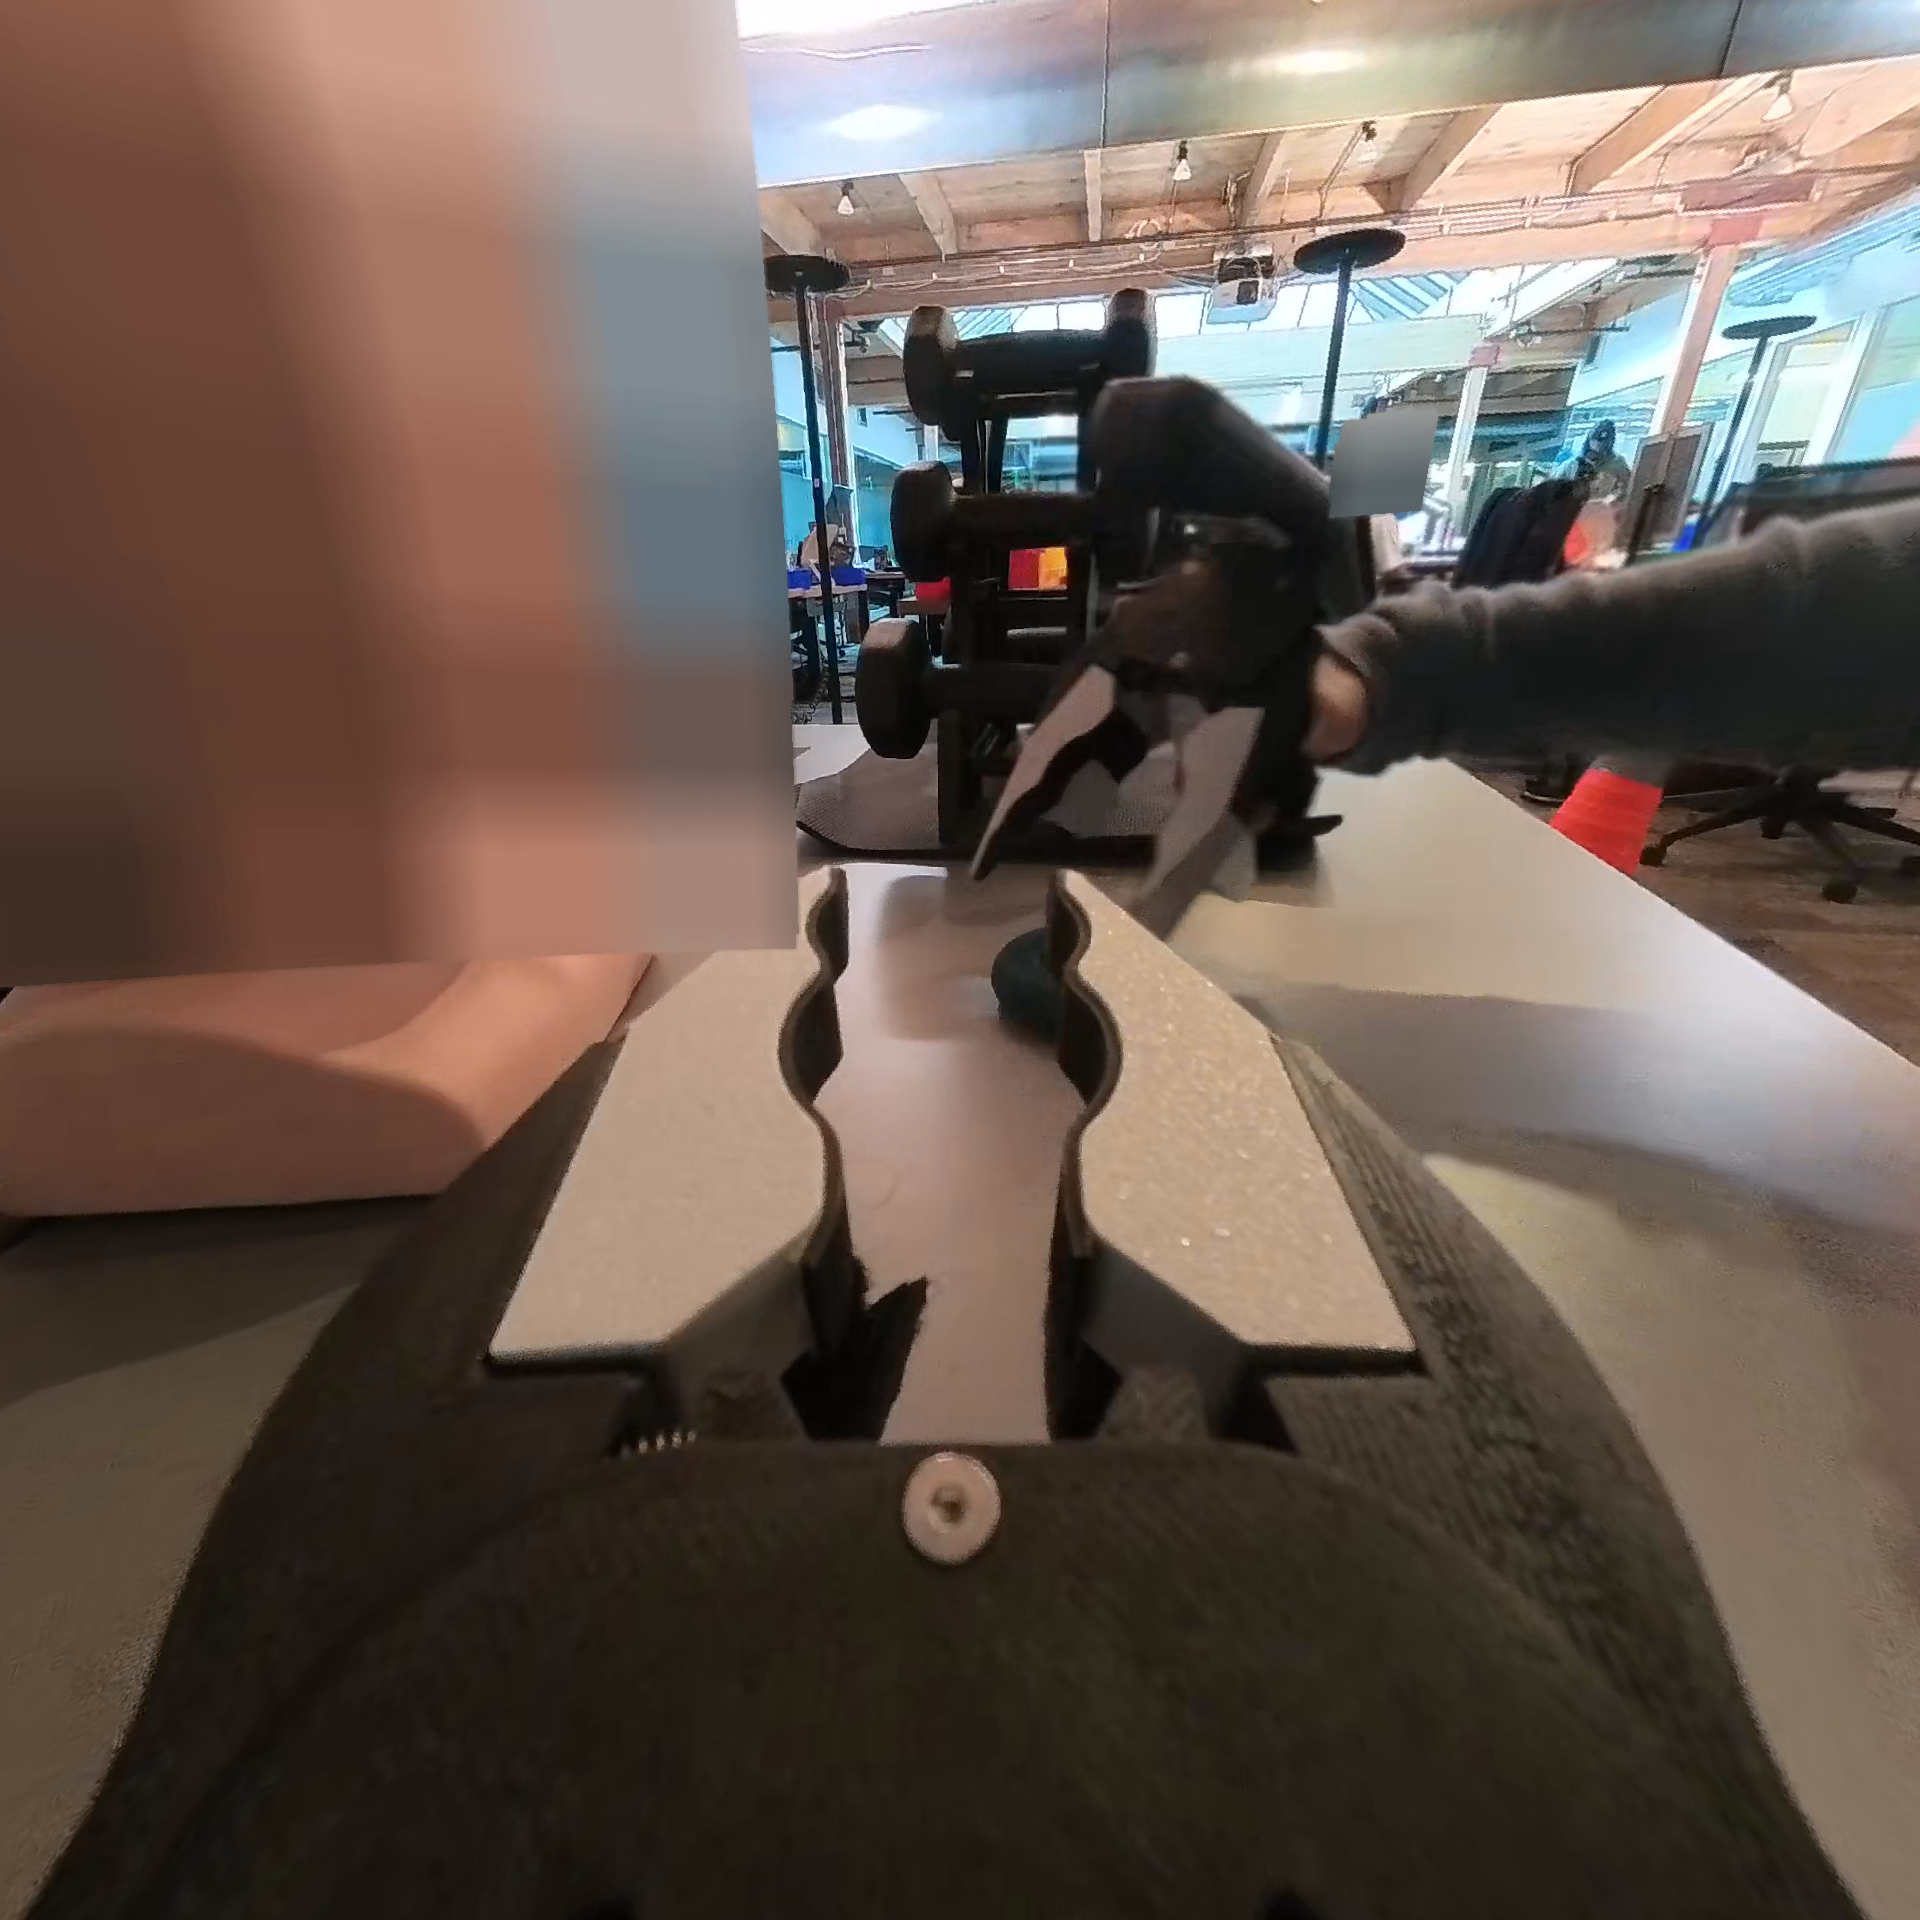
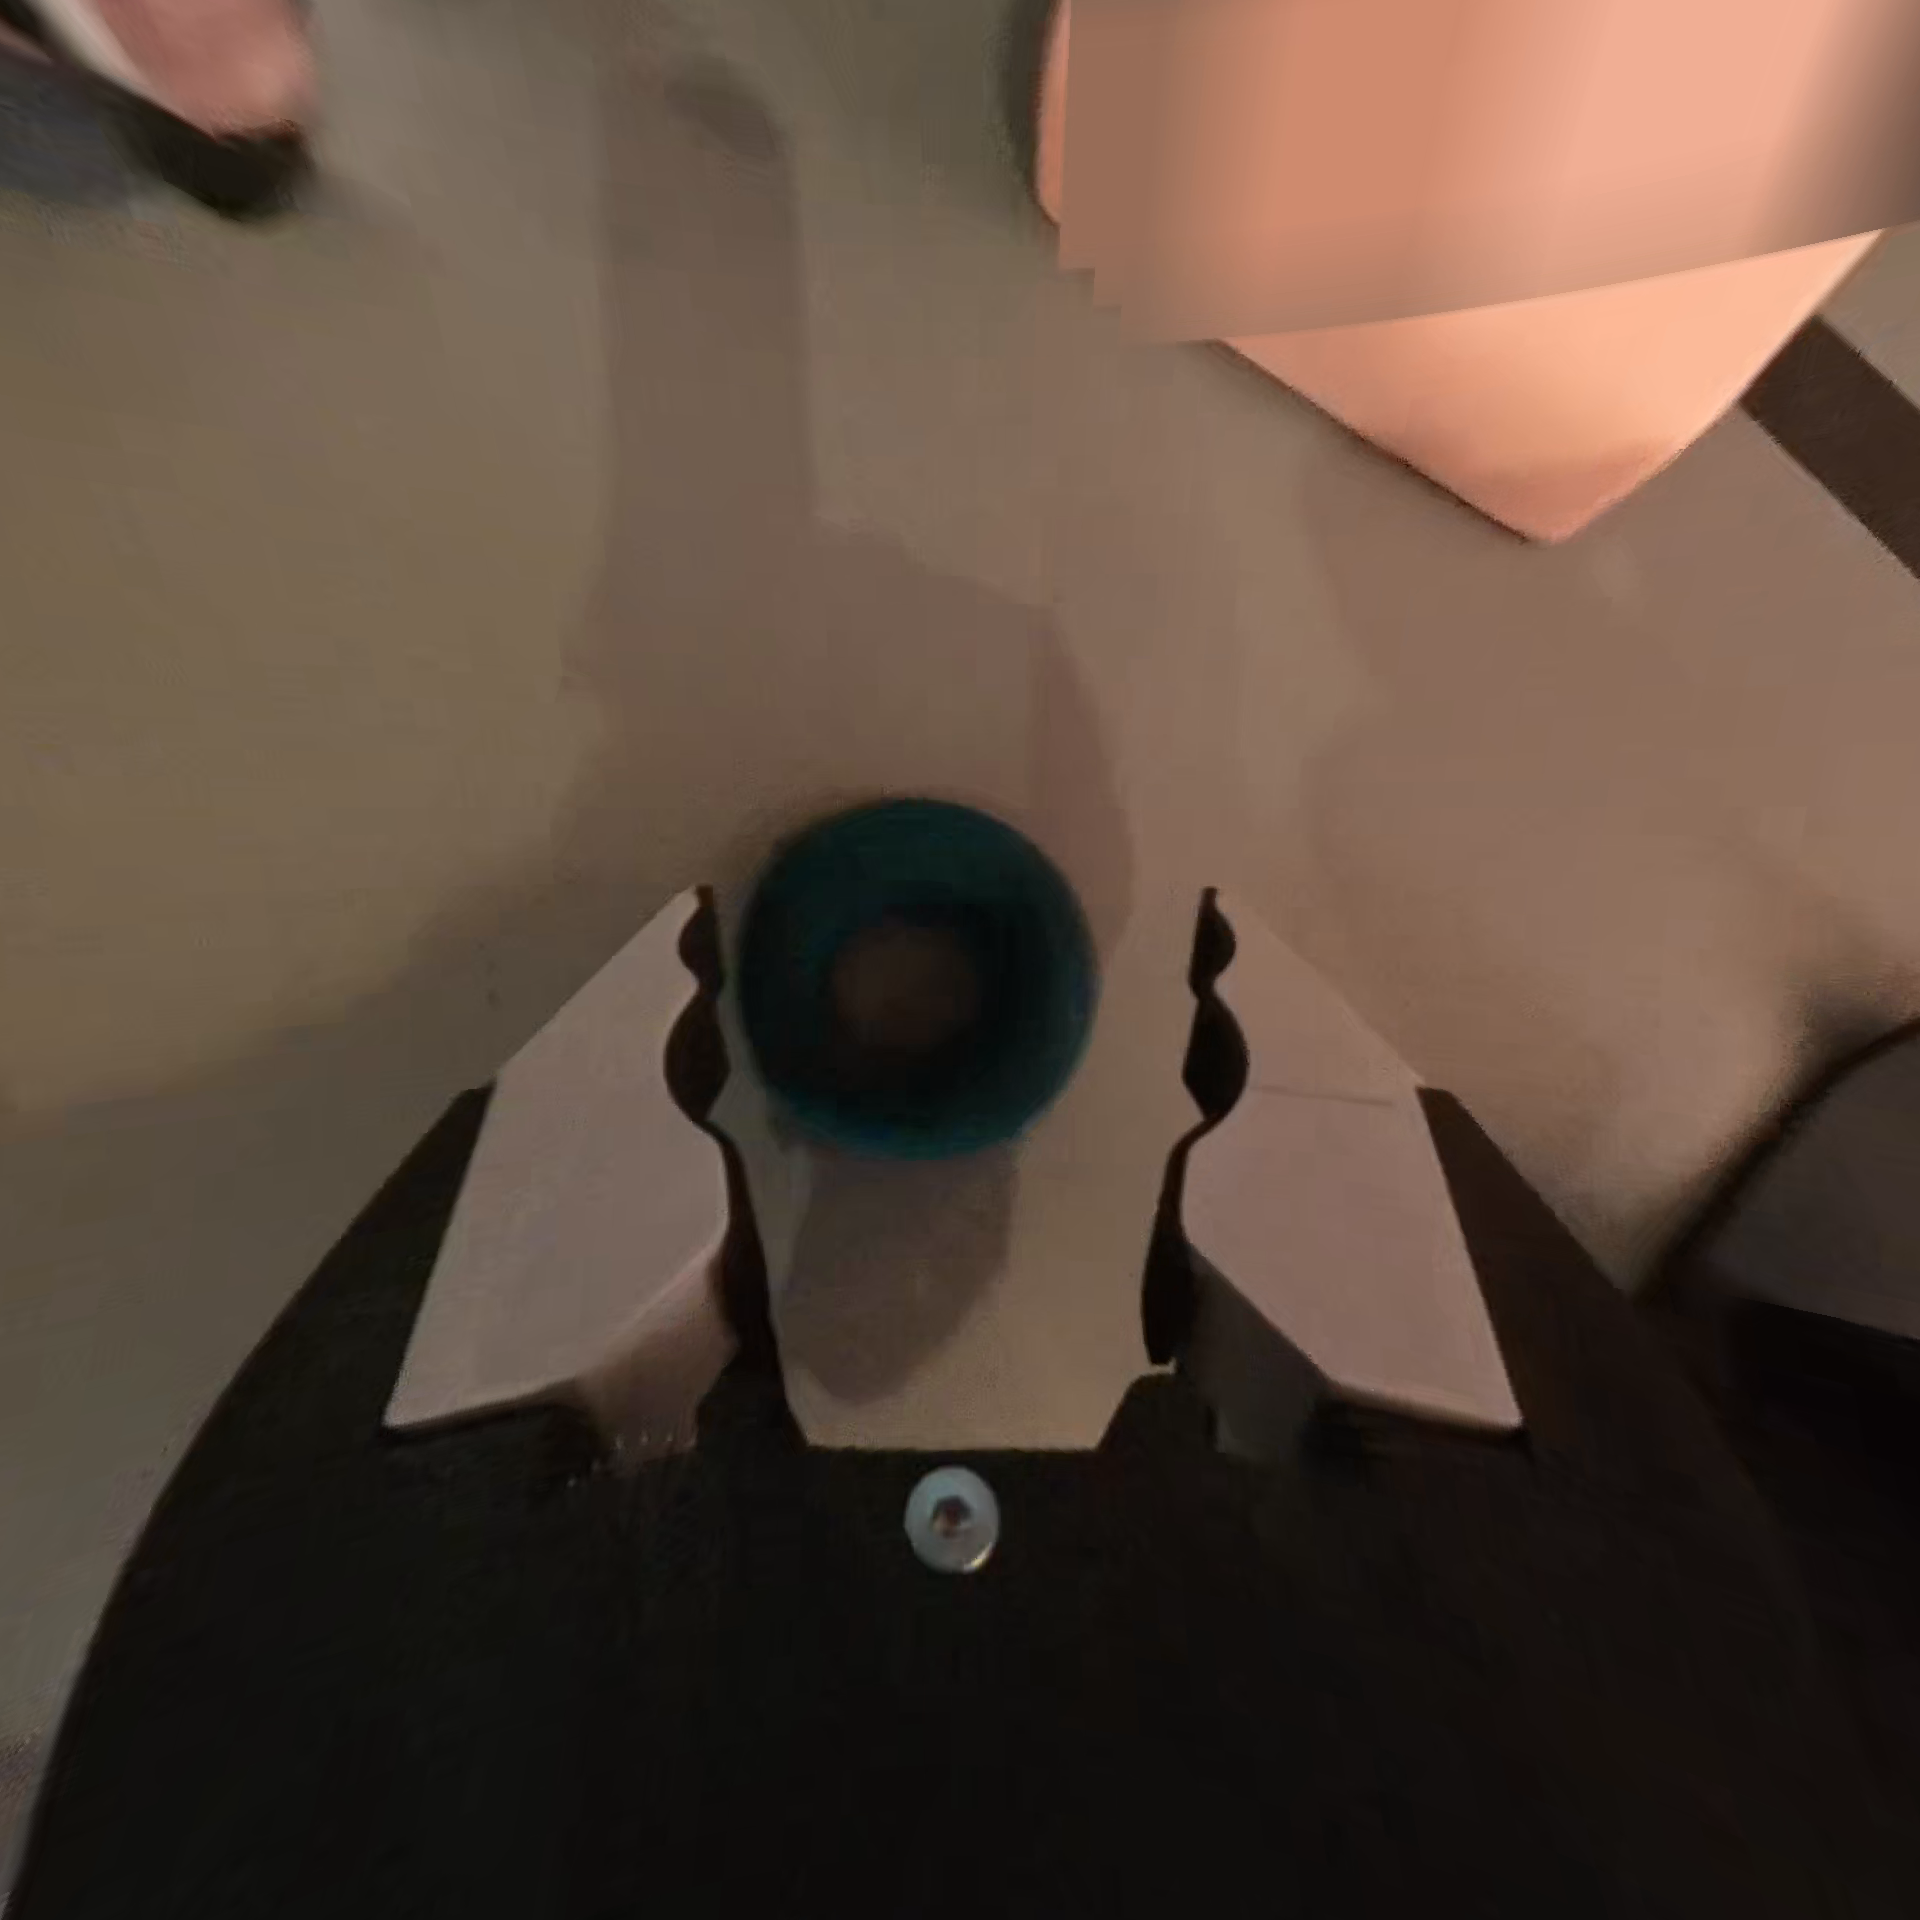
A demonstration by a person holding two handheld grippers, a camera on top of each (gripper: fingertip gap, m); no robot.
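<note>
teal ring (image 2: 914,982) is lying flat on the worktop (image 2: 312,727) between the spread fingers of the right gripper (image 2: 951,935), nearer its left finger, contact unclear. left gripper (image 1: 945,914) is sitting low, fingers apart w/ nothing between. only left view is showing the dumbbell rack (image 1: 997,582) toward the far edge; pink form (image 1: 260,1081) at the left.
</note>
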